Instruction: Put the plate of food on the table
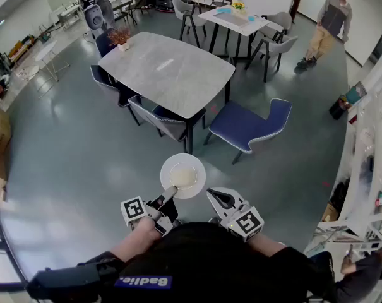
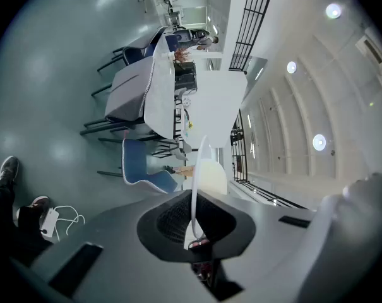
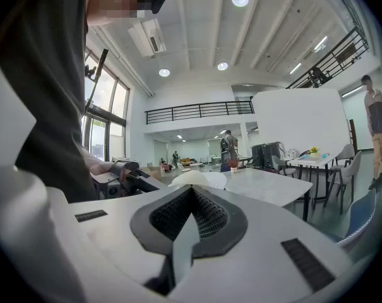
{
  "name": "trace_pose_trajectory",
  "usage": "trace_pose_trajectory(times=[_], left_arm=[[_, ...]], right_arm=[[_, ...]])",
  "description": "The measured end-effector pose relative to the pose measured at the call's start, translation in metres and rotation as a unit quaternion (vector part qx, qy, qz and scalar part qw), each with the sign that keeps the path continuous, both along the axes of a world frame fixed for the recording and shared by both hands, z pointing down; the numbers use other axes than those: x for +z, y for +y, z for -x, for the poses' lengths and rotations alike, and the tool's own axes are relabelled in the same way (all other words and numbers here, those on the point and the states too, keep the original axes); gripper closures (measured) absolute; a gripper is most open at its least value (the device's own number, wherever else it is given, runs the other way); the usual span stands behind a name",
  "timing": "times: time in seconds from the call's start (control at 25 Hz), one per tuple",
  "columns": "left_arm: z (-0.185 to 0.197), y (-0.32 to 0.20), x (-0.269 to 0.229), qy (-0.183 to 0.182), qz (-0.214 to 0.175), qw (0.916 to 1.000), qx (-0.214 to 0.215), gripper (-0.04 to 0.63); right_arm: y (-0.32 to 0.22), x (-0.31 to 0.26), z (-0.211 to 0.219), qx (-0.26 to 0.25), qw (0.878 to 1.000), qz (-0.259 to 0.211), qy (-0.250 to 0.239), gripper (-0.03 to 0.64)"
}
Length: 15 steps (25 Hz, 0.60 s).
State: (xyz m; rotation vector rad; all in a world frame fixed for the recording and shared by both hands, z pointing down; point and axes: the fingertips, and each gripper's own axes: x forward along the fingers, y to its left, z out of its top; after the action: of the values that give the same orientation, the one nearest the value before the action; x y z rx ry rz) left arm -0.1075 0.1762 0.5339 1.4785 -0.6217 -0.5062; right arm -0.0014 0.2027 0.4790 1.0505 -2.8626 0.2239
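A round white plate (image 1: pixel 183 176) with a pale mound of food hangs over the grey floor, short of the grey marble table (image 1: pixel 168 71). My left gripper (image 1: pixel 168 198) is shut on the plate's near rim. In the left gripper view the plate (image 2: pixel 211 177) stands edge-on, with its rim pinched where the left gripper (image 2: pixel 192 201) closes. My right gripper (image 1: pixel 216 197) hovers just right of the plate, apart from it. In the right gripper view the right gripper (image 3: pixel 192 193) is shut with nothing in it, and beyond it are the plate (image 3: pixel 197 178) and the table (image 3: pixel 266 185).
A blue chair (image 1: pixel 247 128) stands at the table's near right corner, and grey chairs (image 1: pixel 159 120) line its near side. A small potted plant (image 1: pixel 121 40) sits on the table's far end. Further back are a white table (image 1: pixel 238 19) and a standing person (image 1: pixel 329 24).
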Motion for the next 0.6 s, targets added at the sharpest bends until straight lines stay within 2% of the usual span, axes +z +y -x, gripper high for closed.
trace_pose_trajectory(times=[0.08,0.48,0.6], left_arm=[[0.0010,0.0003,0.0020,-0.003,-0.001,1.0000,0.000,0.580],[-0.0016,0.0005,0.0029,-0.004,0.006,1.0000,-0.001,0.580],[-0.0051,-0.0005,0.0024,-0.004,0.007,1.0000,-0.001,0.580]], right_arm=[[0.0014,-0.0013,0.0009,0.003,1.000,0.016,-0.001,0.611],[0.0014,-0.0024,0.0012,-0.009,1.000,0.019,-0.012,0.611],[-0.0016,-0.0016,-0.0015,-0.015,1.000,0.001,-0.014,0.611]])
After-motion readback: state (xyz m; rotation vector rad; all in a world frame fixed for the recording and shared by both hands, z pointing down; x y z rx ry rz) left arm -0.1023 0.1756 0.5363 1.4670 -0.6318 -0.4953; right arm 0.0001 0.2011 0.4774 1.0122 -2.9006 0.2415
